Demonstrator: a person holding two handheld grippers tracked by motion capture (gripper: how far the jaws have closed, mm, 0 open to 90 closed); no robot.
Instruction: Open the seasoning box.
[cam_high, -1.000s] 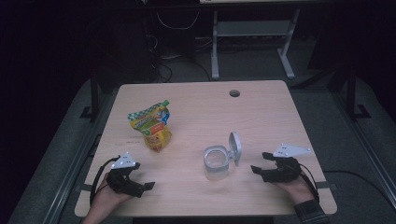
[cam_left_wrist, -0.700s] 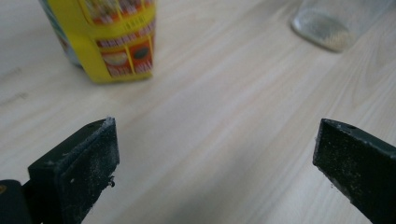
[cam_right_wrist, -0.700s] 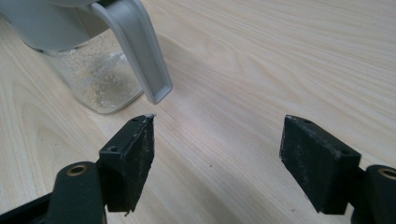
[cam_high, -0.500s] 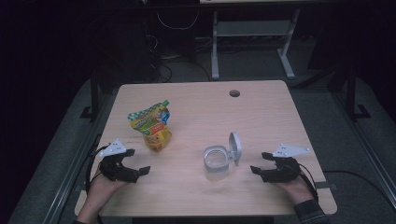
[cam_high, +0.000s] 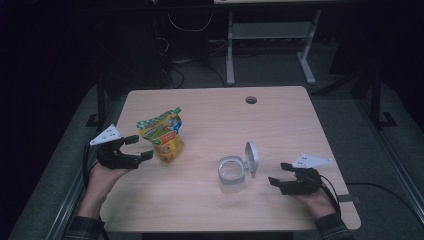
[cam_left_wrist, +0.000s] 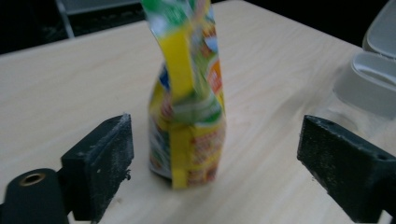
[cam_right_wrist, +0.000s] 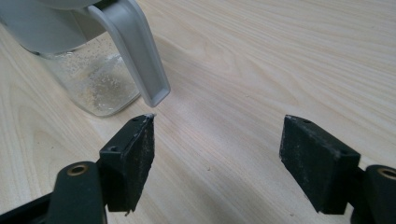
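**Fingers spread at the pouch, grasp not yet made**

Fingers (cam_left_wrist: 98, 163) of the left gripper (cam_high: 131, 148) stand wide apart, one on each side of the pouch (cam_left_wrist: 189, 107) and a little short of it, touching nothing. In the left gripper view the pouch stands upright on the bench (cam_high: 280, 125), centred in the gap, its crimped top leaning slightly. From the high view the left gripper sits just beside the pouch (cam_high: 164, 136), near the bench's left edge.

The right gripper (cam_high: 282, 175) rests low on the bench, its fingers (cam_right_wrist: 133, 154) also spread and empty. A clear jar (cam_high: 231, 175) with a hinged lid (cam_high: 251, 158) flipped up stands close by; in the right gripper view the lid's grey tab (cam_right_wrist: 135, 51) hangs just beyond the near finger, not touching it.

The step in hand looks like the approach to pick up the pouch, probably to carry it to the open jar. The next move calls for easing the left gripper forward until the pouch's body lies between the pads, then closing gently: the foil is soft and would crumple or tip under a hard or off-centre pinch. The right gripper seems placed to steady the jar.
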